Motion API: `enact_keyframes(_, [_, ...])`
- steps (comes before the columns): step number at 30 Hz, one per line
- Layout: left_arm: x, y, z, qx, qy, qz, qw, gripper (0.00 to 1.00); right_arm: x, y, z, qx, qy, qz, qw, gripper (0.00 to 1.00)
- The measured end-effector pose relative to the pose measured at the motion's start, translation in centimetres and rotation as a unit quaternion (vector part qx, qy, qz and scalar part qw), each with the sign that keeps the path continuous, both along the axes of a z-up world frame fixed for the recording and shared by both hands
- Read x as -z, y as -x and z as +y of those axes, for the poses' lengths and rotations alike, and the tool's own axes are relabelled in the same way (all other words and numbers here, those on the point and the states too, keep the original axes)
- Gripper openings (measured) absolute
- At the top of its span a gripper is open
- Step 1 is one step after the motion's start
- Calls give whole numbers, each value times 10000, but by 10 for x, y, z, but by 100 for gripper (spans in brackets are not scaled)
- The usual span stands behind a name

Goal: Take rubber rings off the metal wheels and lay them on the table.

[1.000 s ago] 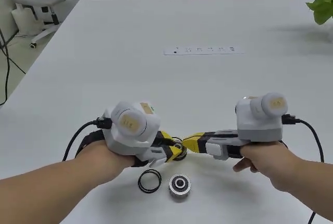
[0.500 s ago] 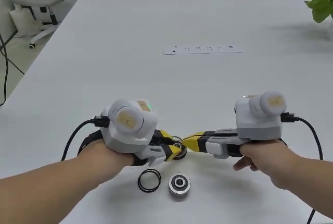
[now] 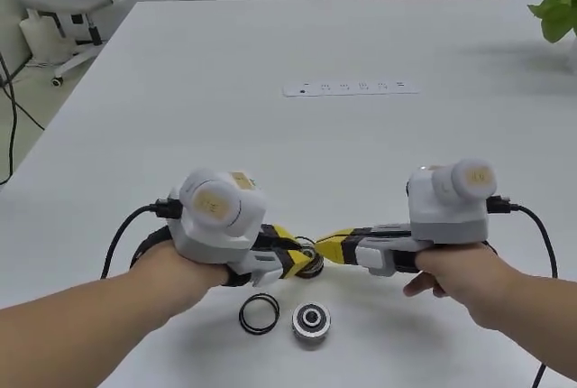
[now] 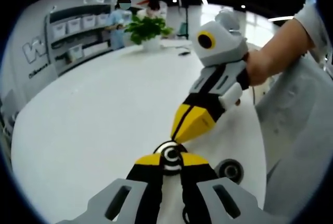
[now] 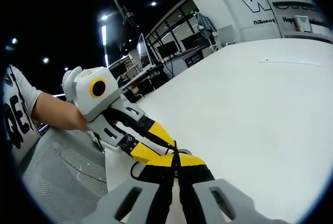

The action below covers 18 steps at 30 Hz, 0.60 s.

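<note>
Left hand (image 3: 185, 272) holds the left gripper (image 3: 296, 262) low over the white table (image 3: 270, 135); its jaws are clamped on a small metal wheel (image 4: 170, 154), one yellow tip on each side; on the table just in front of the person, a loose black rubber ring (image 3: 260, 313) lies flat; a second wheel (image 3: 311, 320) sits just right of it, not touching; right gripper (image 3: 326, 249) points in from the right, jaws pressed together, tips meeting the rim of the clamped wheel; whether they pinch a ring on that wheel is too small to tell; right hand (image 3: 460, 275) grips the handle behind.
</note>
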State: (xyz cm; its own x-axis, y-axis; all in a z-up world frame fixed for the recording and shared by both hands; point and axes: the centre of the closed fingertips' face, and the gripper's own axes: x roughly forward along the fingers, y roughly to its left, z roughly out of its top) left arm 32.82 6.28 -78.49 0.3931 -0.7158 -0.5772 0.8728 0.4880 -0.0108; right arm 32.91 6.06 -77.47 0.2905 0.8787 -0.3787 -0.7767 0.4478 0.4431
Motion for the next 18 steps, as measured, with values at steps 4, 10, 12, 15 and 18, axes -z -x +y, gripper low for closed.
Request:
enact_keyframes(4, [-3,1,1,15,46,-33,10000,17,-1,0,0,-20,-18,3,10000,0])
enact_keyframes(10, [-8,6,3,96,63,-68,9999,21,0,0,-1,-9,-21,26,10000,0])
enact_keyframes(12, [-11,8,4,126,84,-78,9999,23,-1,0,-1,-8,-30,33,10000,0])
enact_keyframes(15, [-14,9,5,143,117,-99,9998,26,-2,1,-1,-19,-44,38,10000,0])
enact_keyframes(18, [-18,10,7,140,144,-120,9997,27,-3,1,-1,-35,-46,28,10000,0])
